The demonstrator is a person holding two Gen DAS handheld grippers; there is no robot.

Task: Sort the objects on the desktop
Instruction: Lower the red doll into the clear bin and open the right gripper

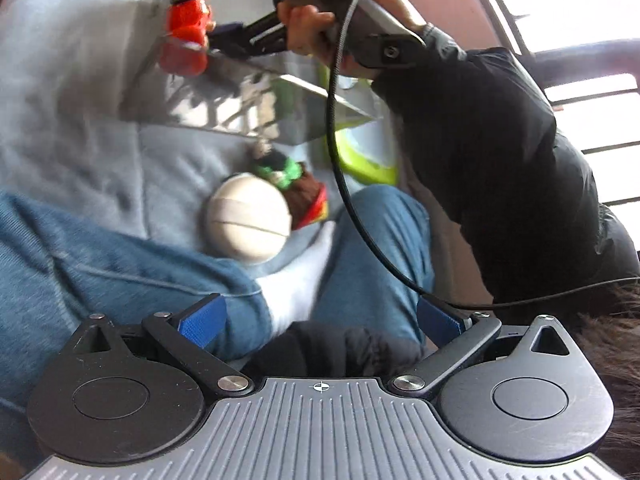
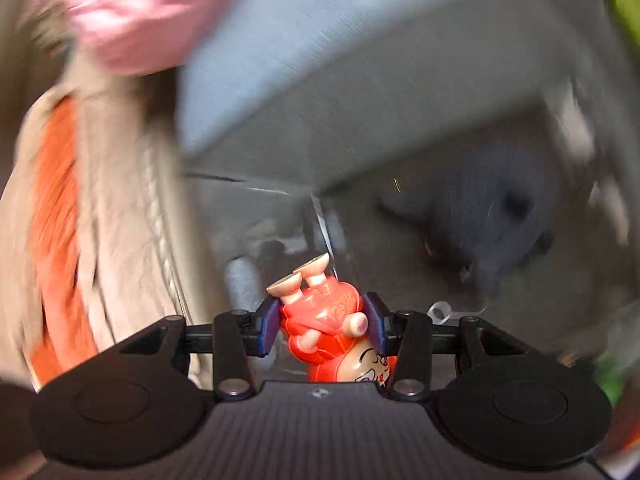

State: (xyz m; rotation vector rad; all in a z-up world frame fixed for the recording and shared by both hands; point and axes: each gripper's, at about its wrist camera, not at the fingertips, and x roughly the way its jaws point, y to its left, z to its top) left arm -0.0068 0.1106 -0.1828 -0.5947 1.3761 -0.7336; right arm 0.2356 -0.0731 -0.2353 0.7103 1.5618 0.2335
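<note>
red plastic shows between the blue pads of the right gripper [image 2: 323,326]: a small red figurine [image 2: 326,320] is clamped upside down, feet pointing away from the camera, the jaws narrowed onto its body. in the left wrist view the same figurine [image 1: 186,36] is seen held aloft at the far left, above a clear box [image 1: 240,100] on the grey blanket [image 1: 80,80]. the step in hand is judged to be the carry of the figurine towards its sorting place. the left gripper [image 1: 320,320] is held wide open and empty over a knee in jeans. a white ball [image 1: 248,220] and a green-and-brown toy [image 1: 292,184] lie touching on the blanket, unsorted. next, the figurine is to be brought over the box opening and released cleanly.
</note>
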